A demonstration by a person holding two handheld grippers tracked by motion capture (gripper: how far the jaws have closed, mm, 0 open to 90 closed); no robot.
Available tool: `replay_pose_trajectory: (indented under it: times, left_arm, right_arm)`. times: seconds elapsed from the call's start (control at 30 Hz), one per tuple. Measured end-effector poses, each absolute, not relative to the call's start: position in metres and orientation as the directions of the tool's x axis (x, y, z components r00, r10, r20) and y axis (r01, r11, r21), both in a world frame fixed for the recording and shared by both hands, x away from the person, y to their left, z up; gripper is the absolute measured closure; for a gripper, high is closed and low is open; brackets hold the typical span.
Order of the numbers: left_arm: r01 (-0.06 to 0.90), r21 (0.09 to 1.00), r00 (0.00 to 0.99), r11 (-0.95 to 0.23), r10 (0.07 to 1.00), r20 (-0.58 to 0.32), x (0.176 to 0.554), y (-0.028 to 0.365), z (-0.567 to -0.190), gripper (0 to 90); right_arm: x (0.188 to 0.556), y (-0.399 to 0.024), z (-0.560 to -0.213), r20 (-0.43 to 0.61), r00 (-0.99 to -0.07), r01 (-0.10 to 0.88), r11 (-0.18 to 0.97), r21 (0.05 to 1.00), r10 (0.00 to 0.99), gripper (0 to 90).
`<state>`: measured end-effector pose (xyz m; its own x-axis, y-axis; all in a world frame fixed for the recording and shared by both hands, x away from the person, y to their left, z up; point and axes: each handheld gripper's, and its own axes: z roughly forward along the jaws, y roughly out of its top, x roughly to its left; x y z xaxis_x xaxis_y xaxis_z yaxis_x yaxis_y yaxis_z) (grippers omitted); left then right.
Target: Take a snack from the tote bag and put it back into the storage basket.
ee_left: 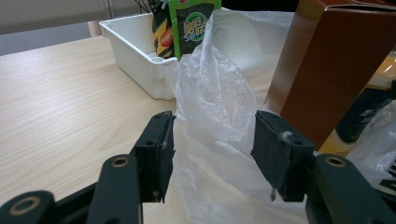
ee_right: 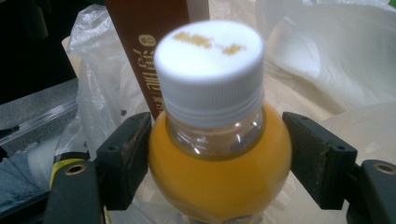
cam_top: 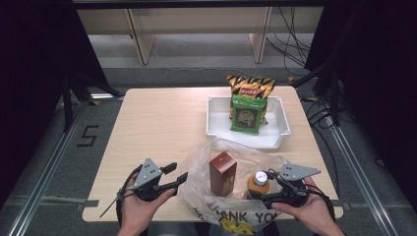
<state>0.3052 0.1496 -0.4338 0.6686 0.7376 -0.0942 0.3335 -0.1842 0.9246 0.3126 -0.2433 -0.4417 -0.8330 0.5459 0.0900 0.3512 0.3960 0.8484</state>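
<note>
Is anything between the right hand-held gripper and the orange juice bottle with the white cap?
Nothing visible: the right hand-held gripper already has the orange juice bottle between its jaws, with a small gap at the right pad.

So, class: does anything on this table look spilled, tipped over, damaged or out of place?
Nothing stands out. The brown box and juice bottle stand upright in the plastic bag, nothing has spilled, and the two snack packs sit in the white tray.
</note>
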Motion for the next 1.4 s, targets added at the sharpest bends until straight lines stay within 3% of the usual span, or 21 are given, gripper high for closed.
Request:
replay_pose_trajectory:
  times: [0.03, 0.13, 0.2, 0.47, 0.53, 0.83, 1.4]
  left_arm:
    - [0.333, 0.925, 0.669, -0.184, 0.737, -0.095, 0.305, 0.15, -0.434, 47.6]
    - [0.337, 0.923, 0.665, -0.187, 0.741, -0.092, 0.305, 0.15, -0.434, 47.6]
    - [0.334, 0.924, 0.668, -0.185, 0.738, -0.094, 0.305, 0.15, -0.434, 47.6]
    - [0.343, 0.919, 0.667, -0.195, 0.739, -0.092, 0.305, 0.148, -0.436, 47.5]
    - [0.348, 0.918, 0.664, -0.189, 0.741, -0.099, 0.305, 0.148, -0.437, 47.4]
    - [0.344, 0.917, 0.668, -0.2, 0.738, -0.09, 0.305, 0.149, -0.437, 47.4]
    - [0.354, 0.916, 0.665, -0.187, 0.74, -0.106, 0.304, 0.147, -0.439, 47.3]
  right_arm:
    - [0.309, -0.242, -0.442, 0.129, -0.814, 0.397, 0.38, 0.835, 0.567, 27.1]
    - [0.313, -0.243, -0.447, 0.105, -0.825, 0.363, 0.379, 0.851, 0.556, 26.8]
    - [0.31, -0.242, -0.448, 0.155, -0.809, 0.418, 0.37, 0.829, 0.567, 26.8]
    - [0.312, -0.241, -0.455, 0.141, -0.822, 0.395, 0.374, 0.839, 0.552, 27.9]
    - [0.315, -0.242, -0.457, 0.095, -0.836, 0.356, 0.403, 0.843, 0.54, 28.5]
    - [0.31, -0.24, -0.457, 0.152, -0.819, 0.417, 0.394, 0.819, 0.553, 30.4]
    - [0.31, -0.239, -0.457, 0.141, -0.821, 0.401, 0.382, 0.833, 0.554, 31.1]
